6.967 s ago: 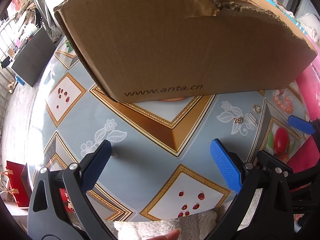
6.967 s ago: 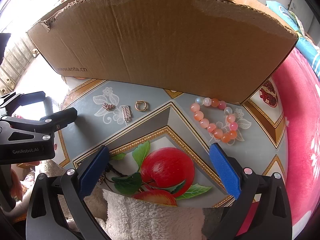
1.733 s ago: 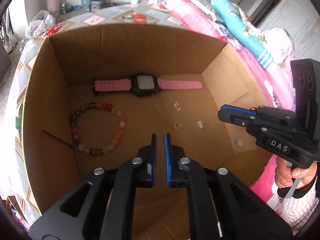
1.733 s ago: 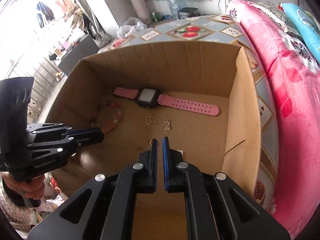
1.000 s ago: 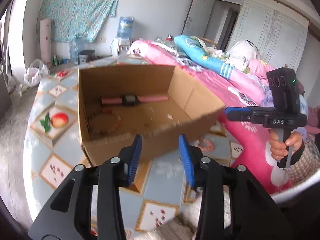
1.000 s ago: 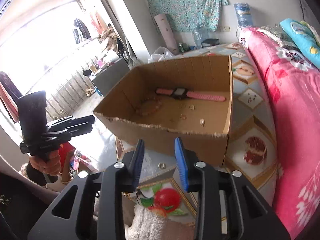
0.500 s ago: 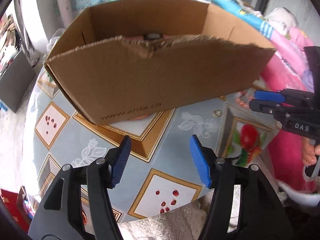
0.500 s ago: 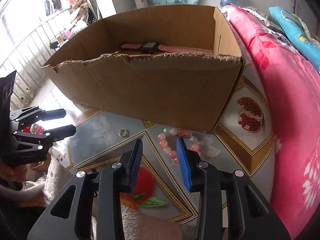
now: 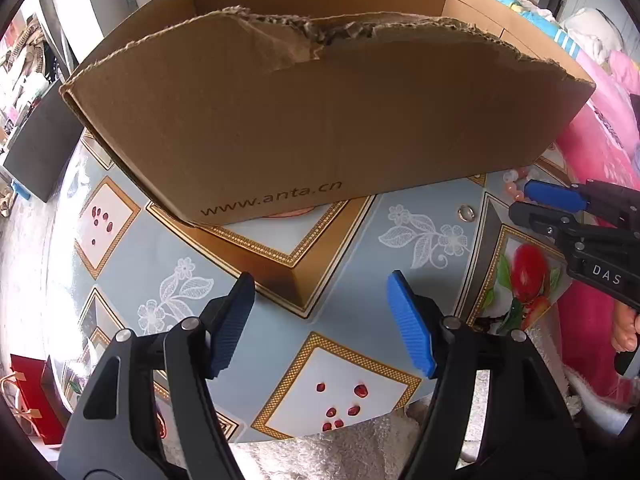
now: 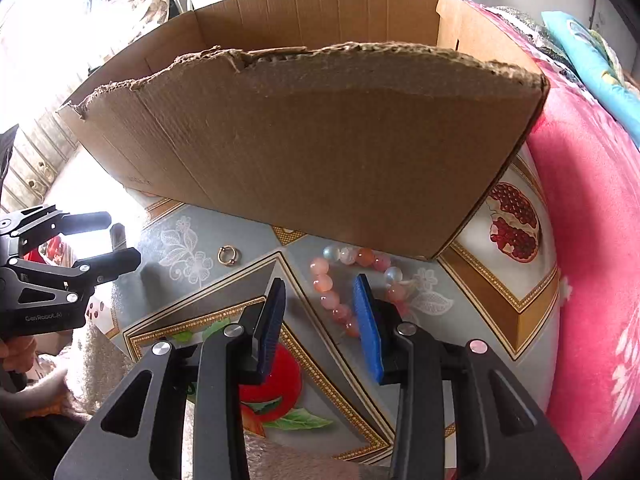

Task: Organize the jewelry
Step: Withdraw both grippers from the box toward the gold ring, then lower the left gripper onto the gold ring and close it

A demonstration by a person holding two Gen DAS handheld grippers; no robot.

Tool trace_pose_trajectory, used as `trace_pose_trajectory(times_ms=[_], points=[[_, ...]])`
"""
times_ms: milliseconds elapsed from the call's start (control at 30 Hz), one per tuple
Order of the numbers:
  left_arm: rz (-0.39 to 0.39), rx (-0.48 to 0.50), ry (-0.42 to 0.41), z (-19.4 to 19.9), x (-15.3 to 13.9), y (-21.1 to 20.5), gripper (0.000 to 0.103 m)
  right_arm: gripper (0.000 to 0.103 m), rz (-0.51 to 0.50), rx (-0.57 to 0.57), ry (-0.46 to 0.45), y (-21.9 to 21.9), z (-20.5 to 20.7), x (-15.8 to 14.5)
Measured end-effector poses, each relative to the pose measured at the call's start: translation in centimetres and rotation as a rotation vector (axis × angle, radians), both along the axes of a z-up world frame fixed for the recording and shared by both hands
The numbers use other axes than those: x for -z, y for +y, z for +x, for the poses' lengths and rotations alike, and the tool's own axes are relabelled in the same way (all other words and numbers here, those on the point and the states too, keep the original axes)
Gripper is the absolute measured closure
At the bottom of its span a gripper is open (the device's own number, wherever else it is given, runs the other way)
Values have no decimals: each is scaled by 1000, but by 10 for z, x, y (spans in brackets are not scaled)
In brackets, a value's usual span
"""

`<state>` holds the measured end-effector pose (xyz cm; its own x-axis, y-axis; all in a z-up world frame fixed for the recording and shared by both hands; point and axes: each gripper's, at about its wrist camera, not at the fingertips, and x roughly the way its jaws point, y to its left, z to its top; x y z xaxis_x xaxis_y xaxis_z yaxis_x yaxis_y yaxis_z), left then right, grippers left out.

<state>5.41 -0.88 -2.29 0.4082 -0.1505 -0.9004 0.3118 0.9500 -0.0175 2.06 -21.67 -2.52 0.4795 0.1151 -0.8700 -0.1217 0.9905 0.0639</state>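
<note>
A brown cardboard box (image 9: 320, 120) stands on the patterned table; its near wall hides what lies inside. It also shows in the right wrist view (image 10: 320, 140). A pink and orange bead bracelet (image 10: 340, 276) lies on the table in front of the box. A small gold ring (image 10: 228, 256) lies to its left, also in the left wrist view (image 9: 466, 212). My left gripper (image 9: 320, 320) is open and empty above the table. My right gripper (image 10: 318, 312) is open, low over the bracelet, with one finger on either side of its near beads.
The table (image 9: 352, 280) has a blue cloth with gold squares and fruit pictures. A pink blanket (image 10: 592, 240) lies along the right. A white towel (image 9: 328, 452) hangs at the table's near edge. A red bag (image 9: 28, 396) stands low at the left.
Both grippers have come down closer to the table in front of the box. The left jaws have opened wider. The right gripper now hangs over the bracelet.
</note>
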Motion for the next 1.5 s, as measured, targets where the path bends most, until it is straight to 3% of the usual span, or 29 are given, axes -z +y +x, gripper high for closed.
trace_pose_trajectory(times_ms=[433,600,867,1000,1100,1500], points=[[5,-2,3,2,3,-4,35,75,1,10,2,1,10,-2],[2,4,-15,0,3,-6,35,88,-7,27,1,-4,11,-3],[-162,143,-117,-18,-12,-16,36,93,31,86,13,-23,8,-1],[-238,245,-154,-23,-15,-33,49,93,67,101,11,-32,7,0],[-249,292,-170,-19,-14,-49,57,93,80,100,7,-33,6,1],[-126,363,-186,-9,6,-83,81,93,136,78,-9,-49,3,5]])
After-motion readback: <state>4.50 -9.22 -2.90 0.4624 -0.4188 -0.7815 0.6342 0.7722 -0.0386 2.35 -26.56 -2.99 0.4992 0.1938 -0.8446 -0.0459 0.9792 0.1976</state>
